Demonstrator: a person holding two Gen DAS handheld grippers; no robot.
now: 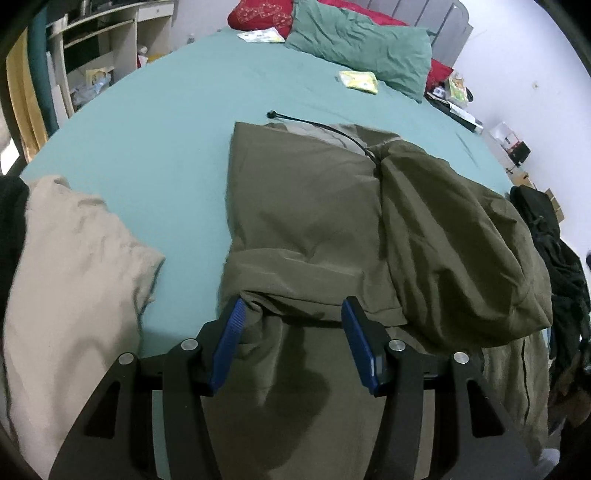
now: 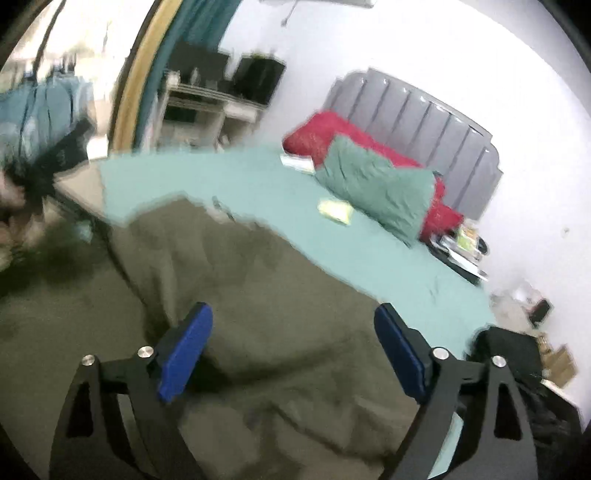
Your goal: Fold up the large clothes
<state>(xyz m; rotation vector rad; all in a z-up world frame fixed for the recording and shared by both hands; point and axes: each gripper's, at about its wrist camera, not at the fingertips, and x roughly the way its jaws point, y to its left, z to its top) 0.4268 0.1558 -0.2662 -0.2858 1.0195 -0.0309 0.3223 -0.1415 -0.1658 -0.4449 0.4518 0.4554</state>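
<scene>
One olive-green garment lay across the near half of the bed, partly folded, with a bulky fold heaped on its right side toward the bed's right edge. A single black drawcord ran from the garment's far edge out onto the teal sheet.

The left hand-held gripper stood over the garment's near edge with its two blue-padded fingers apart; a bunched ridge of the fabric sat between them, and the left pad touched the cloth. The right hand-held gripper hovered above the same garment, its two fingers spread wide and nothing between them. That view was motion-blurred, so whether its pads touched the cloth could not be told.

At the bed's near left corner lay one beige garment. At the near right edge sat a pile of dark clothes.

Toward the head of the bed lay one green pillow, with red bedding behind it and one grey padded headboard beyond. Two small yellowish packets were on the sheet: one just beside the pillow, another near the red bedding. A shelf unit stood past the bed's left edge.
</scene>
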